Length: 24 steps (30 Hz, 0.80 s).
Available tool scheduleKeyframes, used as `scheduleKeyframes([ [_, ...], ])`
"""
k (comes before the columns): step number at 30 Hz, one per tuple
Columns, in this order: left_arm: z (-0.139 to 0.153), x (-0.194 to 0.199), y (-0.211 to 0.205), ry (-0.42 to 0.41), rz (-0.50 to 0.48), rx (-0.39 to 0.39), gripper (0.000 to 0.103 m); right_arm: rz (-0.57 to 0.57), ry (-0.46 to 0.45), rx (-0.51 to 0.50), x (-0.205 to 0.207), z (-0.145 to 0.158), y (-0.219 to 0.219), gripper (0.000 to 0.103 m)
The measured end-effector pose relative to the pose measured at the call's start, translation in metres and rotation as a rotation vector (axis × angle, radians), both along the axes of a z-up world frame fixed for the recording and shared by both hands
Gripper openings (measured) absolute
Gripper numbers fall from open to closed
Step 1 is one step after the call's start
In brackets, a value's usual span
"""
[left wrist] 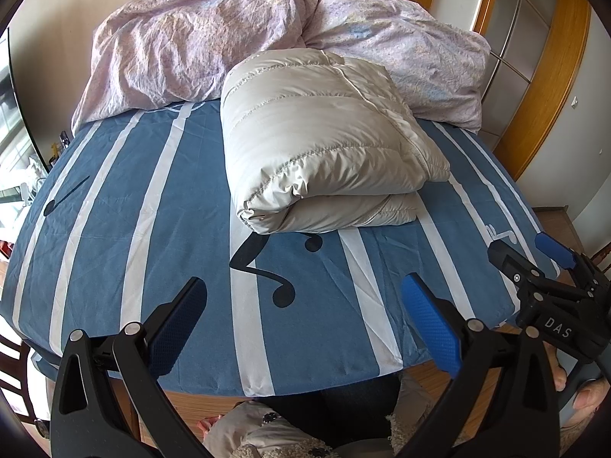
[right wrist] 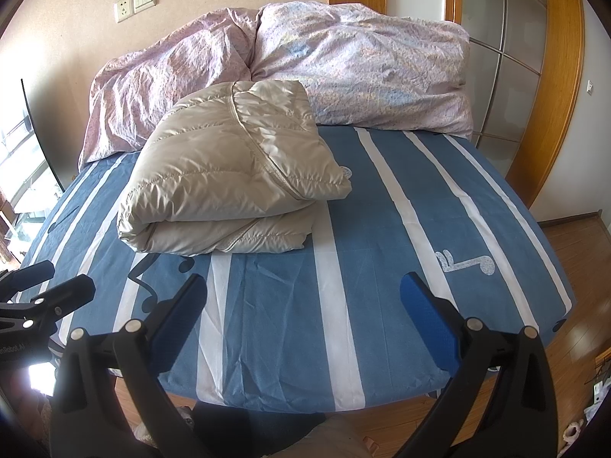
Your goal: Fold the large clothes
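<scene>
The folded beige down jacket [left wrist: 324, 141] looks light, puffy and slippery; best pinched at its stitched hem. Left claw [left wrist: 303, 320] and right claw [right wrist: 303, 320] gape, released.

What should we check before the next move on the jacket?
1. Left hand-held gripper open and empty: ok.
2. Right hand-held gripper open and empty: ok.
3. Jacket folded into a compact bundle: ok.
4. Jacket lying fully on the bed, away from its near edge: ok.
5. Jacket clear of the duvet behind it: cannot tell.
6. Sleeves tucked inside the bundle: cannot tell.
</scene>
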State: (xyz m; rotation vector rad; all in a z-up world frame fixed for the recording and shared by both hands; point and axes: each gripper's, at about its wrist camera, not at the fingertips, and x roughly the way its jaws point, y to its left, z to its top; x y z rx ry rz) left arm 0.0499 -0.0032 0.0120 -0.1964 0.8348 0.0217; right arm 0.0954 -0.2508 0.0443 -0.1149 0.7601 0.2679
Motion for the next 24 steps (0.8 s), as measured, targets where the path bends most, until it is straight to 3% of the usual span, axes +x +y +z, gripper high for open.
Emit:
scheduleKeyframes([
  [24, 0.0042, -0.0008, 0.006, -0.002, 0.01, 0.006, 0.102, 0.004, -0.003, -0.001, -0.0005, 0.0, 0.0045, 0.101],
])
